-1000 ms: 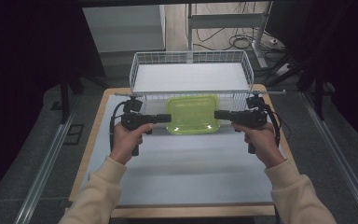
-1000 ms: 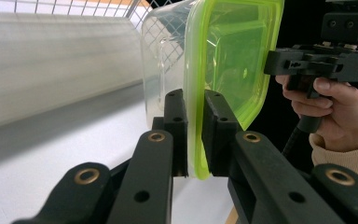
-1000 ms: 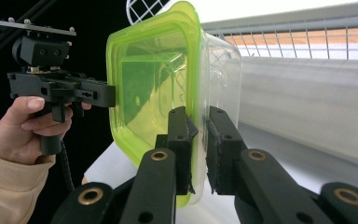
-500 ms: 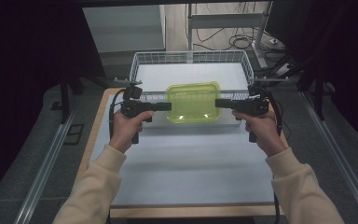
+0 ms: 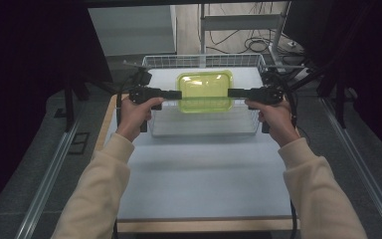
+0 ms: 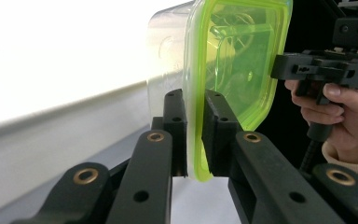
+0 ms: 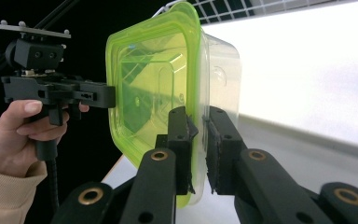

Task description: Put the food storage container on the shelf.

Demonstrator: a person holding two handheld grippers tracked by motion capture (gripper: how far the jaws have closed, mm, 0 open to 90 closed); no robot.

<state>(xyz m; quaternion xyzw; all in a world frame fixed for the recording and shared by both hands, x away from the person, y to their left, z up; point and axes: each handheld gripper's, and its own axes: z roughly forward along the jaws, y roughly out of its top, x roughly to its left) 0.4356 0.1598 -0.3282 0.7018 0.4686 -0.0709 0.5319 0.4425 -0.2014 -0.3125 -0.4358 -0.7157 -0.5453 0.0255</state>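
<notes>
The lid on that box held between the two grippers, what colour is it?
The lid is translucent lime green; the right gripper view shows it best.

Table (image 5: 199, 226): you stand at a wood-edged top, its long side toward you.
Cover (image 5: 204, 174): a pale sheet lies over most of your table, leaving wood bare at the near edge.
Basket (image 5: 204, 127): a white wire basket sits on the far part, ahead of your hands.
</notes>
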